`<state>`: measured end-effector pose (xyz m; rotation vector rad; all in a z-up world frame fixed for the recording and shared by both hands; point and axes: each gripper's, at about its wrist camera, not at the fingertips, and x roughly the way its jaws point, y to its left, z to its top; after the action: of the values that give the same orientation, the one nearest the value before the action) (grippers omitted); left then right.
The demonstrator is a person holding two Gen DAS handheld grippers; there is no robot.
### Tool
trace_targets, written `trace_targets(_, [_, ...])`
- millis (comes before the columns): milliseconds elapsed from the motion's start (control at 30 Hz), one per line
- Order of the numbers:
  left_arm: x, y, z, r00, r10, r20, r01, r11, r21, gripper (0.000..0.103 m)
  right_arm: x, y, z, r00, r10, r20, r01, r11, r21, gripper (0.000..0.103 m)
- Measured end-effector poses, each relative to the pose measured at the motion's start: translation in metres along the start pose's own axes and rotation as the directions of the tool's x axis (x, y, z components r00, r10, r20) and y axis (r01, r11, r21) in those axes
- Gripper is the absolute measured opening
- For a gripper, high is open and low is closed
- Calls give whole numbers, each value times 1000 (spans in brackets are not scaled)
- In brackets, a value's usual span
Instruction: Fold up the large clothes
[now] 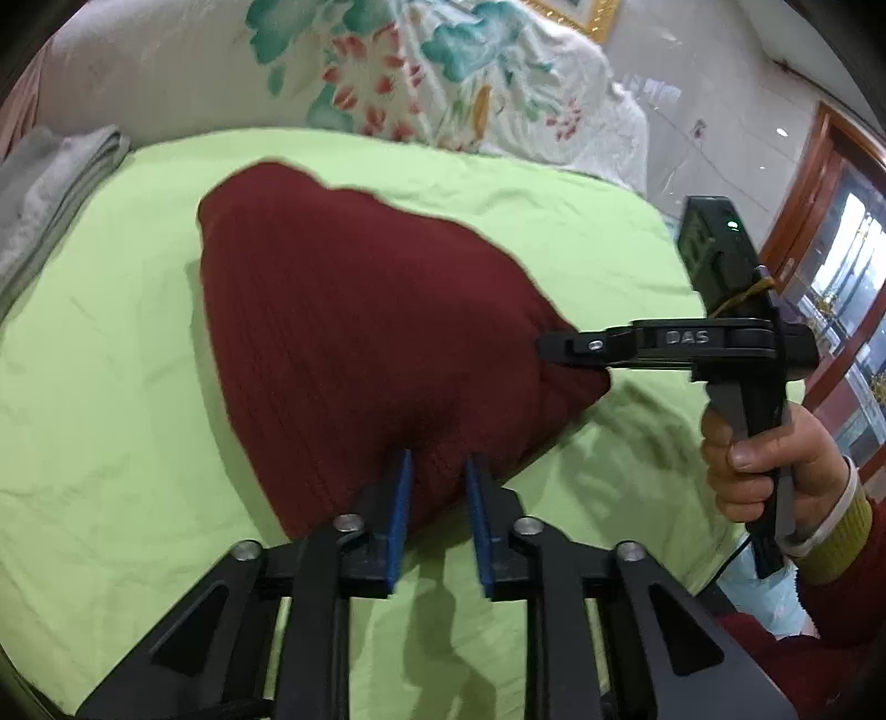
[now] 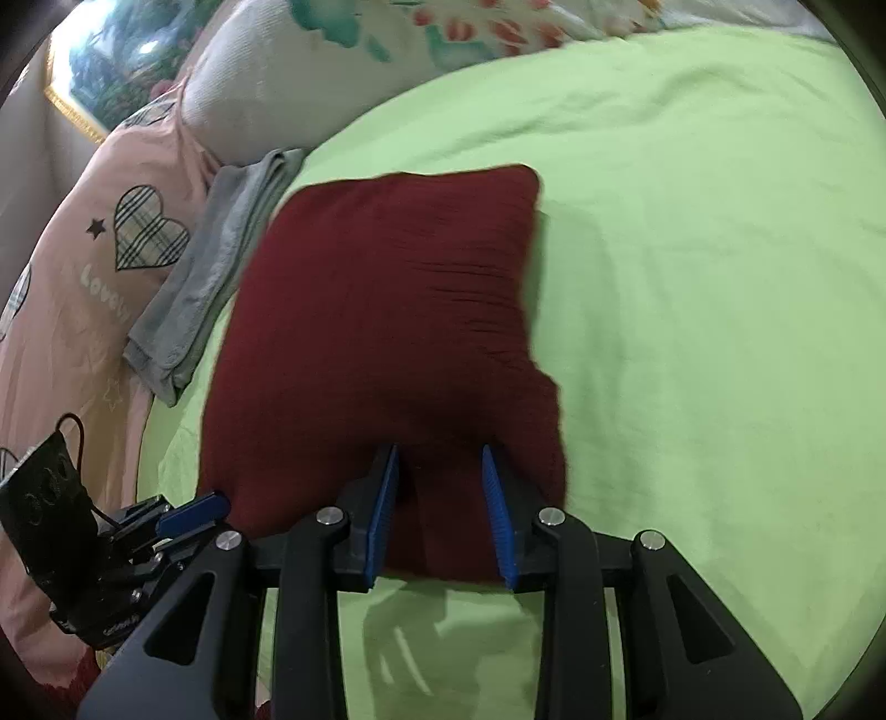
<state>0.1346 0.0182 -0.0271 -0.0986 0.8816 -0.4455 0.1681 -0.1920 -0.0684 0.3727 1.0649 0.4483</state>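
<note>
Ribbed matt maroon knit garment (image 1: 343,310) on smooth, faintly creased green cotton sheet (image 1: 111,432).

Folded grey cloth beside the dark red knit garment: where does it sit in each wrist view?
Left wrist: the folded grey cloth lies at the far left edge, on the lime green bedsheet, left of and apart from the dark red knit garment.
Right wrist: the cloth runs diagonally at upper left, its edge meeting the garment along the garment's left side.
Shared landmark: the white floral-print quilt beyond the sheet.
</note>
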Motion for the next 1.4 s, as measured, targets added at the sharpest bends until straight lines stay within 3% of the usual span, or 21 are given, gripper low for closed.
trace_targets(133, [4,2,4,1000,-2,-13,2,1000,-26,16,-3,5,-1,1000,-26,1,26,999,-24,32])
trace_targets(667, [17,-14,7,984,162,-70,-167,983,-77,15,-5,10,-2,999,-45,11,45,999,-7,32])
trace_targets(800, [18,-17,8,978,192,-78,-198,977,-77,14,-14,26,-8,999,-23,34,25,998,-57,55])
trace_targets(900, [17,-18,8,975,205,-87,-212,974,-80,15,-6,26,-13,998,-66,19,67,995,-78,55])
trace_targets(1167, [-10,-24,2,970,231,-78,-238,965,-110,18,-22,25,-14,998,-38,46,40,998,-42,55])
trace_targets(1233, [-21,-26,-1,962,265,-69,-272,955,-116,24,-27,27,-16,998,-35,56,38,998,-42,55])
trace_targets(1300, [-29,-25,-4,947,316,-62,-321,940,-114,52,-35,28,-21,997,-34,64,37,998,-47,55])
trace_targets(1367, [-41,-26,-8,929,368,-39,-370,921,-118,64,-43,31,-26,997,-37,71,41,997,-59,56])
trace_targets(1400, [-46,-26,-10,926,376,-34,-377,918,-126,65,-45,33,-29,996,-40,74,45,997,-64,58])
